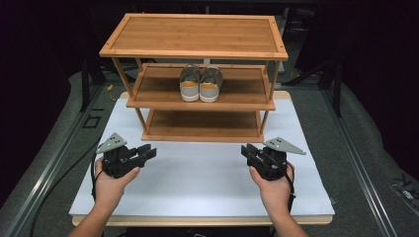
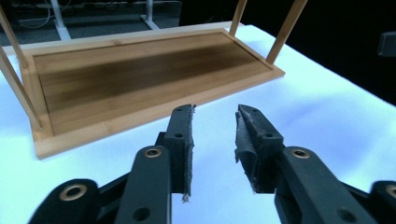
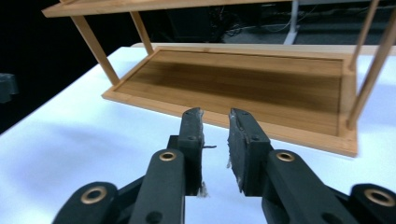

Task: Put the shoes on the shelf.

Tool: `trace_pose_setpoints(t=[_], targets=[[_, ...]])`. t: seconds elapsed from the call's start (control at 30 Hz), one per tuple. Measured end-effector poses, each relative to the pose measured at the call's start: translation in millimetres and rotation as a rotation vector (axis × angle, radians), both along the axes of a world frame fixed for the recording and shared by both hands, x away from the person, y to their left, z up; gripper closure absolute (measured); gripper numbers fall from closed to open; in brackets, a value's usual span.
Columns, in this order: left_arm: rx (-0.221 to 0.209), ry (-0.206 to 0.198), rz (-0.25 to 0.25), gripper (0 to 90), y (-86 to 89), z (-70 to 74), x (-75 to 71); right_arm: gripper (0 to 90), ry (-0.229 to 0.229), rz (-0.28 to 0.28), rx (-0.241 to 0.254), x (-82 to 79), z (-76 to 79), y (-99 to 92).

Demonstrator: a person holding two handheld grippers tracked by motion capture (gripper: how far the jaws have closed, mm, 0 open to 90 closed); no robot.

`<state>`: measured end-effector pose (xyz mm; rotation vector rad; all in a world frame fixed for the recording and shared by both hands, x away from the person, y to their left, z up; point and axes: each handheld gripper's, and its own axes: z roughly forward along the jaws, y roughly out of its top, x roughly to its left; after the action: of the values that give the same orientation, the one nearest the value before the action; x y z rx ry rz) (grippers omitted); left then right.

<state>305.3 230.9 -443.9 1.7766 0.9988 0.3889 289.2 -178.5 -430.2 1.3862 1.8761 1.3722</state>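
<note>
The shoe rack (image 1: 197, 74), a three-tier frame of honey-coloured bamboo slats joined by thin round posts, is seen standing at the far half of a white table top (image 1: 197, 177), with its rimmed lowest shelf (image 2: 140, 79) resting flat on the white surface. On the middle shelf a pair of grey shoes (image 1: 200, 84) with pale rubber soles and tan heel linings is set side by side, heels turned toward the person. The left gripper (image 1: 148, 154) is held low over the table near the rack's front left corner, well apart from the shoes, and its black jaws are spread with nothing between them; in the left gripper view its pads (image 2: 187, 140) are shown rough and frayed at the edges, a loose thread hanging from one. The right gripper (image 1: 247, 152) is held in the same way near the front right corner, its jaws parted by a narrower gap and likewise empty, the worn, ragged pads (image 3: 194, 140) pointing at the grained lowest shelf. A grey three-cornered plate is carried on top of each gripper, and a black cable trails from each.
</note>
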Motion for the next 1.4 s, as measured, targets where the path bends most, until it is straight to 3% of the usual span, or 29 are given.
trace_pose_setpoints(t=[0.07, 0.17, 0.3, 0.37, 0.4, 0.5, 0.67, 0.77, 0.8, 0.9, 1.07, 1.17, 1.23, 1.4], targets=[[0.004, 0.007, -0.004, 61.0, -1.4, -6.2, -1.9, 71.5, -0.007, -0.008, 0.003, -2.8, -5.4, -0.6], [0.005, 0.012, -0.002, 56.4, -1.9, -13.1, -4.2, 68.8, -0.009, -0.014, -0.041, -7.1, -14.0, -1.1], [0.011, 0.017, -0.005, 53.5, -3.8, -23.5, -7.4, 64.9, 0.000, -0.029, -0.046, -11.9, -25.0, -2.1], [0.018, 0.026, -0.007, 52.8, -4.4, -28.6, -8.8, 62.9, 0.009, -0.030, -0.038, -14.2, -32.5, -2.3], [0.019, 0.033, -0.005, 52.5, -4.6, -31.3, -9.5, 61.8, 0.012, 0.000, -0.020, -14.9, -36.9, -4.1], [0.029, 0.042, -0.007, 51.9, -4.4, -39.8, -10.9, 59.3, 0.023, -0.041, -0.028, -17.8, -49.9, -4.6], [0.034, 0.040, -0.008, 50.3, -1.7, -55.0, -11.0, 54.5, 0.057, -0.038, -0.002, -17.7, -70.6, -9.1], [0.046, 0.043, 0.005, 49.0, 0.2, -63.9, -10.0, 52.7, 0.054, -0.017, -0.038, -16.4, -79.7, -7.0], [0.054, 0.043, 0.006, 49.0, 0.3, -65.7, -10.0, 52.1, 0.057, -0.038, -0.074, -16.9, -82.1, -3.8], [0.087, 0.033, 0.008, 49.0, 0.6, -71.2, -10.7, 49.9, 0.051, 0.004, -0.102, -16.9, -88.6, 2.5], [0.081, 0.051, 0.006, 48.6, 1.2, -79.4, -10.2, 49.3, 0.052, 0.044, -0.135, -16.6, -96.9, 11.6], [0.086, 0.081, -0.012, 48.0, -0.7, -82.2, -10.7, 49.3, 0.055, 0.077, -0.133, -16.1, -99.3, 15.8], [0.084, 0.086, -0.029, 48.0, -3.7, -84.5, -11.9, 48.8, 0.039, 0.085, -0.158, -17.0, -99.6, 18.6], [0.106, 0.076, -0.065, 47.3, -13.8, -89.3, -11.7, 48.5, 0.041, 0.110, -0.166, -16.3, -102.1, 23.0]])
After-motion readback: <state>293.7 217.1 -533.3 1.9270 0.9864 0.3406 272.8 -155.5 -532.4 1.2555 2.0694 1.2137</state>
